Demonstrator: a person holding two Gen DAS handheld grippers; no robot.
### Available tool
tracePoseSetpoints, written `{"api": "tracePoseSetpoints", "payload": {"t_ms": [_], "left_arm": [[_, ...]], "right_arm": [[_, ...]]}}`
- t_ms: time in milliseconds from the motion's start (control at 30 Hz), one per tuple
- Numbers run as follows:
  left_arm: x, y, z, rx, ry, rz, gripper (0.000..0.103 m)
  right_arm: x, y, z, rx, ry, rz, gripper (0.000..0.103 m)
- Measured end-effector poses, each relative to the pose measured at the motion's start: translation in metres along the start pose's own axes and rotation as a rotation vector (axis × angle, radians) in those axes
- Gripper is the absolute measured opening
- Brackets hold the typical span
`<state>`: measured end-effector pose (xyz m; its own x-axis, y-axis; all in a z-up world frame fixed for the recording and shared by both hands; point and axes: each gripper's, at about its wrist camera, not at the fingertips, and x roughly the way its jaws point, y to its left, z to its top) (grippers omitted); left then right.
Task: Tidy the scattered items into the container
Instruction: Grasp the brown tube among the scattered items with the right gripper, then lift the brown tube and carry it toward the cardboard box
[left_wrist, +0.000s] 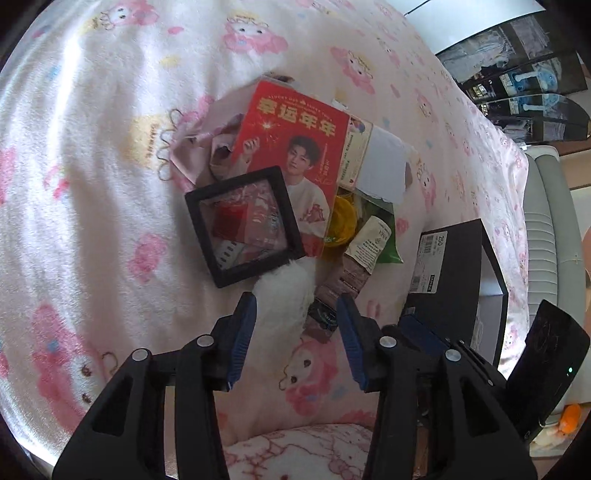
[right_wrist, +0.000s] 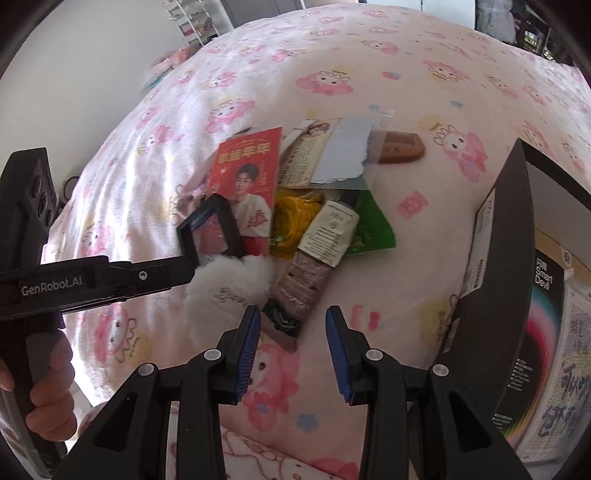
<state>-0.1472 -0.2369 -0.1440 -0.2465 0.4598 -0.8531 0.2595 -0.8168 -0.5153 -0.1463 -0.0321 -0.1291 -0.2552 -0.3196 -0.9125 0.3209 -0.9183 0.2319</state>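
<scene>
A pile of small items lies on a pink cartoon-print blanket: a red card with a man's portrait (left_wrist: 295, 147), a black square frame (left_wrist: 245, 225), a white fluffy pouch (left_wrist: 286, 291), a yellow item (left_wrist: 343, 219), a cream sachet (left_wrist: 369, 242), a mauve tube (right_wrist: 301, 284) and a wooden comb (right_wrist: 400, 149). My left gripper (left_wrist: 297, 334) is open, its jaws either side of the white pouch's near end. My right gripper (right_wrist: 293, 347) is open and empty, just short of the tube. The black box (right_wrist: 495, 295) stands to the right.
The left gripper's body (right_wrist: 96, 280) and the hand holding it reach in from the left of the right wrist view. The box shows in the left wrist view (left_wrist: 454, 266) too. A white appliance (left_wrist: 546, 236) stands beyond the bed's edge.
</scene>
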Motion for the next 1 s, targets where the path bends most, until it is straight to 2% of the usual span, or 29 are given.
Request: {"api": "tracePoseSetpoints", "payload": {"t_ms": [67, 100, 200, 267, 300, 400, 500, 533, 567, 600, 667, 767, 833, 900, 1000], "left_arm": [[0.002, -0.009, -0.006, -0.007, 0.029, -0.13, 0.045], [-0.001, -0.014, -0.011, -0.013, 0.014, -0.174, 0.045], [0.0, -0.022, -0.016, -0.076, -0.047, -0.164, 0.045], [0.009, -0.018, -0.015, -0.146, -0.063, -0.158, 0.045], [0.014, -0.017, -0.015, -0.162, -0.078, -0.144, 0.045], [0.017, -0.019, -0.014, -0.16, -0.117, -0.16, 0.045], [0.015, -0.023, -0.013, -0.156, -0.159, -0.093, 0.046], [0.016, -0.025, -0.013, -0.145, -0.159, -0.09, 0.045], [0.018, -0.027, -0.014, -0.134, -0.152, -0.092, 0.045], [0.018, -0.027, -0.015, -0.135, -0.153, -0.104, 0.045], [0.015, -0.027, -0.017, -0.127, -0.157, -0.119, 0.045], [0.009, -0.029, -0.021, -0.112, -0.179, -0.128, 0.045], [0.01, -0.031, -0.022, -0.115, -0.181, -0.106, 0.045], [0.012, -0.034, -0.023, -0.113, -0.174, -0.098, 0.045], [0.02, -0.039, -0.03, -0.106, -0.141, -0.148, 0.045]], "right_arm": [[0.014, -0.011, 0.006, 0.059, 0.05, -0.003, 0.033], [0.022, -0.017, 0.008, 0.099, 0.076, 0.009, 0.033], [0.049, -0.027, 0.012, 0.186, 0.162, 0.073, 0.037], [0.061, -0.025, 0.013, 0.182, 0.185, 0.037, 0.039], [0.065, -0.025, 0.013, 0.181, 0.192, 0.032, 0.045], [0.077, -0.024, 0.01, 0.179, 0.206, 0.03, 0.055], [0.082, -0.024, 0.007, 0.188, 0.196, 0.057, 0.058], [0.082, -0.023, 0.007, 0.182, 0.192, 0.066, 0.056], [0.079, -0.021, 0.007, 0.169, 0.178, 0.086, 0.034], [0.073, -0.019, 0.006, 0.158, 0.16, 0.103, 0.024], [0.058, -0.022, 0.001, 0.173, 0.101, 0.124, 0.022], [0.033, -0.027, -0.011, 0.171, 0.018, 0.105, 0.02], [0.02, -0.027, -0.018, 0.149, 0.002, 0.133, 0.02], [0.005, -0.022, -0.027, 0.11, -0.018, 0.121, 0.02], [-0.02, -0.026, -0.04, 0.098, -0.047, 0.139, 0.018]]}}
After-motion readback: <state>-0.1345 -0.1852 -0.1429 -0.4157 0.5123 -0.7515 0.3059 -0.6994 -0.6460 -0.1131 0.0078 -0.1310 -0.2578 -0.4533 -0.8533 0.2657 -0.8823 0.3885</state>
